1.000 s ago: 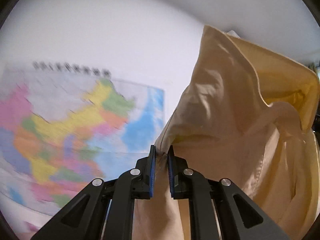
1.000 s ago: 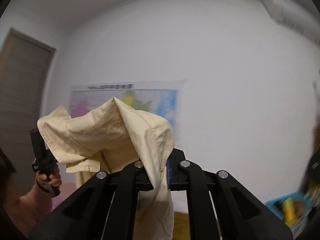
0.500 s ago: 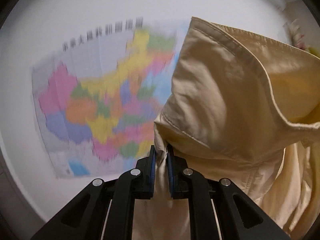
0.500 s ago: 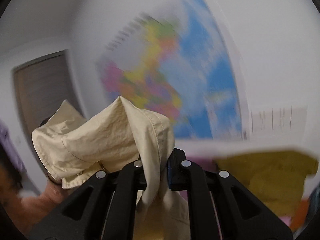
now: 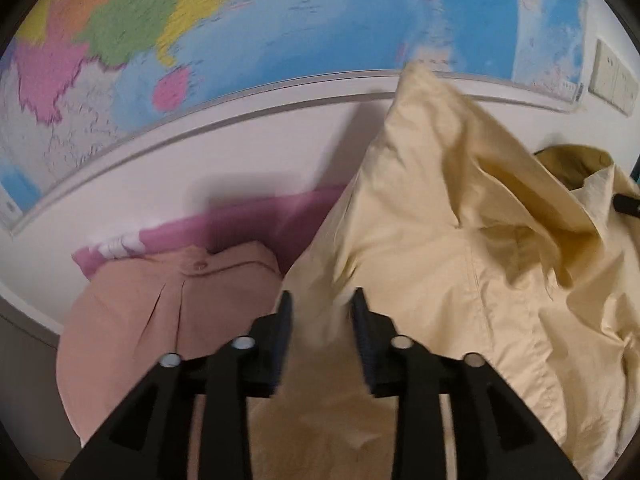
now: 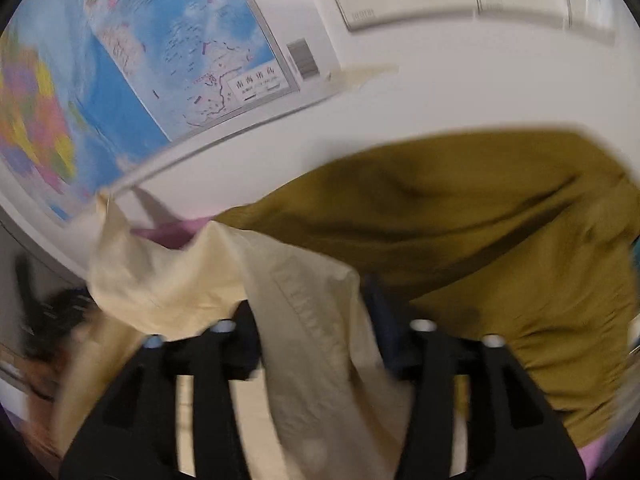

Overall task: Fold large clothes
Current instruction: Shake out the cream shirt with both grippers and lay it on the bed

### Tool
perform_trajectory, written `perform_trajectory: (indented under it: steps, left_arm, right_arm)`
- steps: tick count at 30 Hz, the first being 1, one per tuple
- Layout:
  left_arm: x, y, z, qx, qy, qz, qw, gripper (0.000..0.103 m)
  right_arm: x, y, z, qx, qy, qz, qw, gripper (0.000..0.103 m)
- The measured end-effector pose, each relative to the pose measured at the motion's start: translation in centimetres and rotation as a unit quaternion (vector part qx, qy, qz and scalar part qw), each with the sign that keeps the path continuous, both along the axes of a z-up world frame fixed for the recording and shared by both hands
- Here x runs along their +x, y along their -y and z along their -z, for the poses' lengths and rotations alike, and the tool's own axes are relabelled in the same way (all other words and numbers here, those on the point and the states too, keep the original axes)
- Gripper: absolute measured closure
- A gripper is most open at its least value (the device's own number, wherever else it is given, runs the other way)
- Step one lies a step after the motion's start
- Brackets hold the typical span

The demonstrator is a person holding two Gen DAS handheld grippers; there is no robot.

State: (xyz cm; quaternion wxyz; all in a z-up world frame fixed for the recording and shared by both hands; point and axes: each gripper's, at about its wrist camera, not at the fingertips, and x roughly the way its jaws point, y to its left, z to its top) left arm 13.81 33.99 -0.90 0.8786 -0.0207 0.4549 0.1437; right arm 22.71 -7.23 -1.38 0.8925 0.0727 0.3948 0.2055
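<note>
A crumpled pale-yellow shirt (image 5: 460, 248) lies heaped between a pink garment and an olive one.

Left gripper (image 5: 322, 298): matte black plastic body; two flat parallel fingers (image 5: 285, 320), inner faces lined with dark blue pads. Behind the fingers, four angular black struts fan outward toward the camera, with triangular cut-outs near the base. Four round silver pivot screws (image 5: 244, 343) in a row across the linkage.

Right gripper (image 6: 308, 312): same build, blurred. Black fingers, the right-hand one (image 6: 382, 320) showing a dark blue pad; black struts with triangular openings; four pale silver screw heads (image 6: 420, 325).

No cables or printed markings discernible on either unit.
</note>
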Motion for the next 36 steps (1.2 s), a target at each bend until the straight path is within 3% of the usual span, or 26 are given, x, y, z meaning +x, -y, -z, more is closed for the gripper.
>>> perform_trajectory:
  steps: [2, 4, 6, 8, 11, 12, 13, 14, 15, 16, 17, 18, 22, 25, 27, 28, 29, 31, 32, 33, 34, 36]
  left_arm:
    - [-3.7, 0.9, -1.0, -0.018, 0.029, 0.022, 0.9992, 0.051]
    - [-6.7, 1.5, -2.8, -0.026, 0.057, 0.053, 0.9966, 0.035]
    - [-9.6, 3.6, -3.6, -0.017, 0.076, 0.095, 0.9925, 0.030]
    - [-11.6, 7.4, -4.5, -0.007, 0.063, 0.135, 0.9888, 0.020]
    - [-14.2, 10.5, -3.8, -0.018, 0.051, 0.194, 0.9796, 0.019]
    - [-14.9, 11.0, -3.1, -0.016, 0.047, 0.201, 0.9784, 0.017]
    - [-15.3, 11.6, -2.3, -0.008, 0.027, 0.203, 0.9788, 0.017]
    - [-15.7, 12.0, -1.5, 0.000, 0.011, 0.200, 0.9798, 0.022]
    - [-15.9, 11.9, -0.5, 0.005, -0.008, 0.189, 0.9819, 0.028]
    - [-16.0, 11.5, 0.4, 0.008, -0.029, 0.172, 0.9847, 0.052]
    - [-16.0, 10.5, 0.7, 0.010, -0.039, 0.151, 0.9876, 0.084]
    - [-16.1, 9.0, 0.7, 0.002, -0.042, 0.128, 0.9909, 0.095]
    - [-16.4, 1.7, -3.1, -0.028, 0.015, 0.026, 0.9991, 0.100]
    - [-15.6, -3.0, -4.0, -0.051, 0.036, -0.024, 0.9978, 0.098]
    - [-14.2, -5.0, -2.5, -0.044, 0.014, -0.047, 0.9978, 0.078]
    - [-13.4, -5.7, -1.3, -0.020, -0.004, -0.046, 0.9987, 0.053]
    - [-12.9, -5.9, -0.4, -0.002, -0.015, -0.048, 0.9988, 0.040]
    - [-12.1, -6.3, 1.6, 0.028, -0.043, -0.068, 0.9964, 0.038]
    - [-12.0, -5.8, 2.2, 0.034, -0.048, -0.069, 0.9959, 0.040]
    - [-12.3, -5.1, 2.2, 0.046, -0.040, -0.062, 0.9962, 0.040]
    - [-12.7, -4.6, 1.8, 0.057, -0.029, -0.056, 0.9964, 0.040]
    - [-14.4, -3.3, 0.3, 0.064, 0.020, -0.040, 0.9969, 0.035]
  right_arm:
    - [-1.5, -1.5, -1.9, -0.055, 0.065, -0.016, 0.996, 0.042]
    - [-4.0, -3.4, -3.6, -0.107, 0.133, -0.045, 0.984, 0.024]
    - [-6.5, -6.7, -4.4, -0.171, 0.193, -0.099, 0.961, 0.017]
    - [-6.3, -10.4, -3.7, -0.230, 0.208, -0.138, 0.941, 0.017]
    - [-4.6, -13.9, -1.1, -0.294, 0.195, -0.148, 0.924, 0.020]
    - [-3.5, -14.6, -0.4, -0.299, 0.182, -0.144, 0.925, 0.030]
    - [-2.2, -14.8, 0.1, -0.288, 0.162, -0.137, 0.934, 0.047]
    - [-0.8, -15.0, 0.2, -0.273, 0.144, -0.137, 0.941, 0.056]
    - [0.2, -14.8, 0.3, -0.257, 0.127, -0.133, 0.949, 0.074]
    - [0.7, -14.3, 0.3, -0.244, 0.117, -0.128, 0.954, 0.093]
    - [1.5, -13.4, -0.2, -0.204, 0.100, -0.126, 0.966, 0.099]
    - [1.9, -12.6, -0.8, -0.173, 0.095, -0.121, 0.973, 0.100]
    - [3.6, -9.0, -2.9, -0.055, 0.075, -0.076, 0.993, 0.101]
    - [5.3, -8.5, -1.4, -0.022, 0.032, -0.059, 0.998, 0.101]
    - [6.0, -9.2, 0.2, -0.044, 0.016, -0.040, 0.998, 0.096]
    - [5.9, -9.4, 0.6, -0.052, 0.015, -0.036, 0.998, 0.092]
    - [5.5, -9.5, 0.6, -0.053, 0.020, -0.034, 0.998, 0.087]
    - [3.5, -9.1, -0.2, -0.054, 0.038, -0.038, 0.997, 0.065]
    - [2.4, -8.7, -0.6, -0.054, 0.050, -0.042, 0.996, 0.064]
    - [0.7, -8.0, -1.2, -0.051, 0.066, -0.049, 0.995, 0.058]
    - [-0.5, -7.1, -1.6, -0.050, 0.074, -0.054, 0.995, 0.045]
    - [-4.4, -5.2, -1.8, -0.046, 0.084, -0.069, 0.993, 0.027]
